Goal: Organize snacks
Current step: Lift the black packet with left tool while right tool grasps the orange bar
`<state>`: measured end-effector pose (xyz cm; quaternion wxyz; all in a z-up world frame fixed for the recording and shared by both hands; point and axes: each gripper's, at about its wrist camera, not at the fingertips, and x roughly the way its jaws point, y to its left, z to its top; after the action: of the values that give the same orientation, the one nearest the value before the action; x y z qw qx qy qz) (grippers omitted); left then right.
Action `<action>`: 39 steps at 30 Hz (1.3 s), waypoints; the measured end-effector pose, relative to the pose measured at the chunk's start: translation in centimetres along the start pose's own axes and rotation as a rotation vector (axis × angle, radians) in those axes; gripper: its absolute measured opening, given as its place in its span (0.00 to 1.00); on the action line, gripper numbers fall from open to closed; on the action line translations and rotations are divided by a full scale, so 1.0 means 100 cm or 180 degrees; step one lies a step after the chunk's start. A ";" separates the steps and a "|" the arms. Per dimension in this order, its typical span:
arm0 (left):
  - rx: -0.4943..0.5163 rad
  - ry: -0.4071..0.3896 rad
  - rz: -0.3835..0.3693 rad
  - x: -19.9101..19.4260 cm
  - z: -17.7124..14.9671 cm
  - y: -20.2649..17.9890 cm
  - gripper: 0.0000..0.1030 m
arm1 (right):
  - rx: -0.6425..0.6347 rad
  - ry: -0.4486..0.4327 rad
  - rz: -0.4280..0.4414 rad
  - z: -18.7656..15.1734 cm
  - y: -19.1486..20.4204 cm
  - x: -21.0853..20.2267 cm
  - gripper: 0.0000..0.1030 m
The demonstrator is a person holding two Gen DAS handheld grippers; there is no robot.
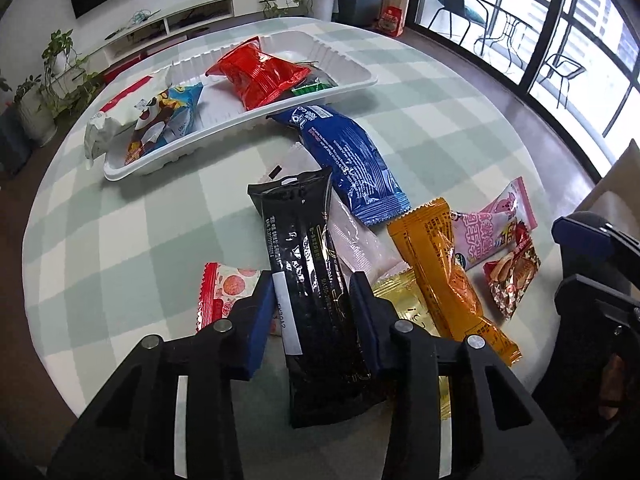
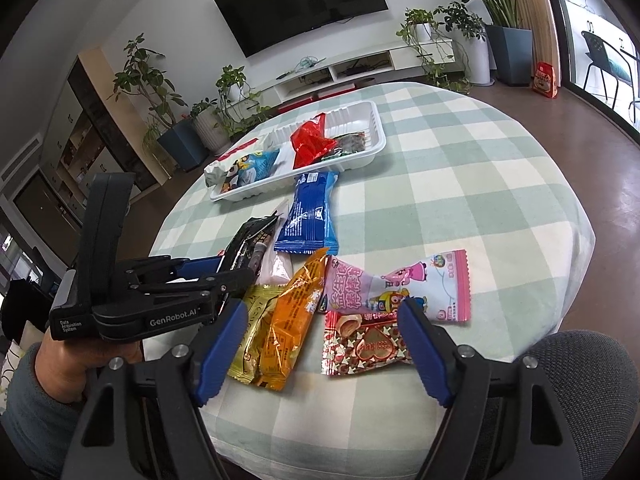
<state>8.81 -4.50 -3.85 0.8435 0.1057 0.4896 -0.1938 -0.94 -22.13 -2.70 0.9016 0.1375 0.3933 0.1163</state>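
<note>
Black snack pack (image 1: 316,280) near end hidden between left tongs (image 1: 314,320)

Long black snack packet (image 1: 308,264) atop loose packets near white tray (image 1: 352,84).

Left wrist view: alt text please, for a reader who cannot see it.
The left tongs close on a long black snack packet on a checked tablecloth. Other snacks lie loose; a white tray beyond holds more.

Daylight floods my two fisheye views from the windows (image 1: 560,32).
Glare glints off the black wrapper (image 1: 308,264); soft shadows, sharp centres, edges bent, corners dark.
</note>
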 end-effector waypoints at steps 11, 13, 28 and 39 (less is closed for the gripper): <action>0.0049 -0.0014 -0.0036 -0.001 -0.005 0.005 0.21 | 0.0033 0.0009 0.0000 0.000 -0.002 0.000 0.75; 0.0012 -0.0041 -0.0066 -0.003 -0.007 0.008 0.20 | 0.0028 0.0011 -0.0001 0.000 -0.002 0.000 0.75; -0.0578 -0.0428 -0.0665 -0.055 -0.037 0.055 0.20 | 0.0012 0.0352 0.0087 -0.001 0.011 0.029 0.58; -0.0740 -0.0476 -0.0912 -0.056 -0.064 0.064 0.20 | -0.0088 0.0773 -0.0087 -0.003 0.030 0.068 0.49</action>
<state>4.04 4.93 -2.24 0.8479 -0.0779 0.4547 -0.2613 3.05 -17.13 -6.50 0.8506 0.1045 0.4999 0.1252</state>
